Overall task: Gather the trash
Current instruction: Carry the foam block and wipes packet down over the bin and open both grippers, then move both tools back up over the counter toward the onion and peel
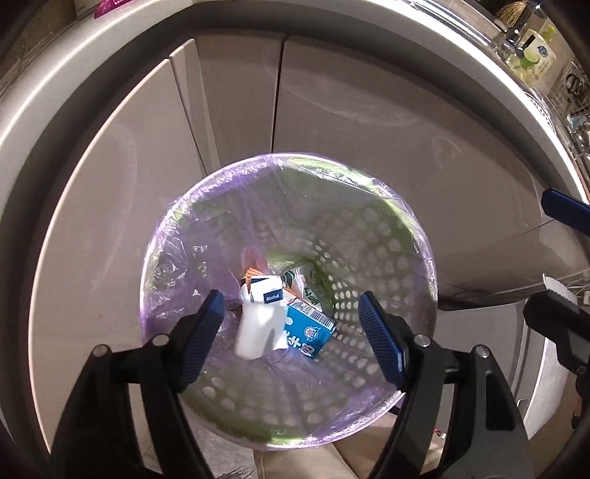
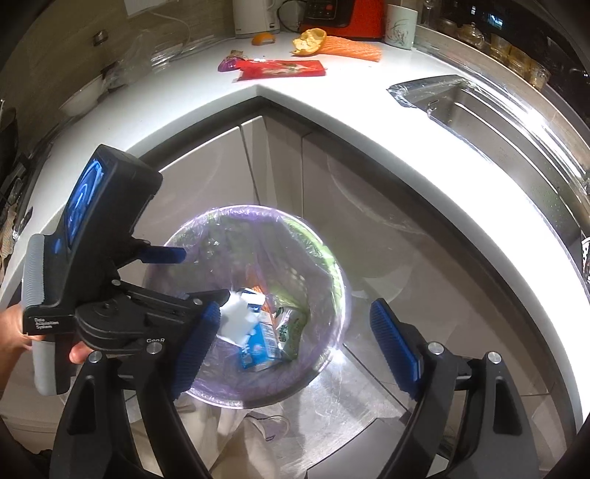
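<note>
A green perforated bin (image 1: 372,235) with a purple liner stands on the floor against the cabinets. In it lie a blue milk carton (image 1: 313,333), a green packet (image 1: 315,291) and other wrappers. A white packet (image 1: 260,324) with a dark blue label shows blurred over the bin mouth, between the fingers of my open left gripper (image 1: 293,331) and touching neither pad. The right wrist view shows the same packet (image 2: 238,318) just below the left gripper (image 2: 191,274). My right gripper (image 2: 295,317) is open and holds nothing above the bin (image 2: 332,265).
On the white counter (image 2: 368,121) lie a red wrapper (image 2: 280,68), a purple wrapper (image 2: 228,64), orange peel (image 2: 309,40) and an orange net (image 2: 350,48). A steel sink (image 2: 479,110) is at the right. A kettle (image 2: 254,16) and a red appliance (image 2: 343,16) stand behind.
</note>
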`<action>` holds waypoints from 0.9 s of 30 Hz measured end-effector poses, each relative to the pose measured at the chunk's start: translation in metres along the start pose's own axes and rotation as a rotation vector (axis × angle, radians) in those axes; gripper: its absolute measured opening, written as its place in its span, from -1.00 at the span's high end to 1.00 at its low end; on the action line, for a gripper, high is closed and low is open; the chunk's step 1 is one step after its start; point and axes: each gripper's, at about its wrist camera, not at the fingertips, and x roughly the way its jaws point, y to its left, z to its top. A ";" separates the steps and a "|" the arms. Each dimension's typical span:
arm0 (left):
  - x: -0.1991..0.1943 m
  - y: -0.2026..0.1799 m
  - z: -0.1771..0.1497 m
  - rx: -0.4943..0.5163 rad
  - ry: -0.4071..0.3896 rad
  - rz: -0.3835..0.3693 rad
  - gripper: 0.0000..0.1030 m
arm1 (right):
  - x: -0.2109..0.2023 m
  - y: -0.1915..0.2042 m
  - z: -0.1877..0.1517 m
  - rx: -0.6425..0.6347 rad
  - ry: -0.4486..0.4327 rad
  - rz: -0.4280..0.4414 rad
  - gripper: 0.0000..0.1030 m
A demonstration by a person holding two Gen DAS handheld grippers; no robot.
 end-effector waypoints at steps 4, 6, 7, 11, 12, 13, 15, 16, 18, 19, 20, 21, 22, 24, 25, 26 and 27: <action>-0.009 -0.001 0.006 -0.012 -0.007 -0.018 -0.42 | -0.007 -0.005 0.001 0.019 -0.012 0.000 -0.62; -0.021 0.000 0.011 -0.014 -0.028 -0.032 -0.42 | -0.014 -0.006 0.003 0.031 -0.027 0.003 -0.62; -0.029 -0.001 0.014 -0.012 -0.041 -0.034 -0.44 | -0.018 -0.007 0.005 0.036 -0.035 0.004 -0.62; -0.068 0.004 0.030 -0.007 -0.129 -0.035 -0.61 | -0.036 -0.010 0.017 0.059 -0.083 0.015 -0.68; -0.079 0.007 0.036 -0.010 -0.153 -0.033 -0.61 | -0.041 -0.011 0.022 0.064 -0.096 0.017 -0.70; -0.089 0.012 0.044 -0.014 -0.176 -0.033 -0.62 | -0.046 -0.012 0.026 0.069 -0.112 0.017 -0.74; -0.106 0.023 0.059 -0.028 -0.216 -0.031 -0.66 | -0.054 -0.014 0.037 0.074 -0.137 0.019 -0.74; -0.114 0.030 0.067 -0.034 -0.238 -0.028 -0.68 | -0.057 -0.015 0.043 0.077 -0.148 0.018 -0.74; -0.126 0.046 0.084 -0.052 -0.274 -0.012 -0.73 | -0.060 -0.018 0.056 0.085 -0.167 0.018 -0.75; -0.130 0.054 0.094 -0.060 -0.287 -0.007 -0.74 | -0.060 -0.019 0.062 0.092 -0.175 0.019 -0.76; -0.134 0.064 0.103 -0.067 -0.296 -0.001 -0.74 | -0.060 -0.021 0.069 0.100 -0.183 0.021 -0.76; -0.135 0.073 0.112 -0.075 -0.302 0.007 -0.74 | -0.059 -0.023 0.076 0.108 -0.187 0.026 -0.77; -0.137 0.083 0.122 -0.086 -0.306 0.018 -0.74 | -0.057 -0.024 0.084 0.114 -0.191 0.032 -0.77; -0.141 0.103 0.135 -0.113 -0.314 0.022 -0.74 | -0.050 -0.024 0.102 0.115 -0.196 0.048 -0.77; -0.144 0.114 0.141 -0.127 -0.318 0.018 -0.74 | -0.045 -0.023 0.111 0.109 -0.198 0.055 -0.77; -0.146 0.123 0.146 -0.140 -0.324 0.018 -0.74 | -0.039 -0.021 0.122 0.101 -0.198 0.060 -0.77; -0.148 0.130 0.150 -0.145 -0.330 0.023 -0.74 | -0.032 -0.017 0.134 0.089 -0.197 0.067 -0.77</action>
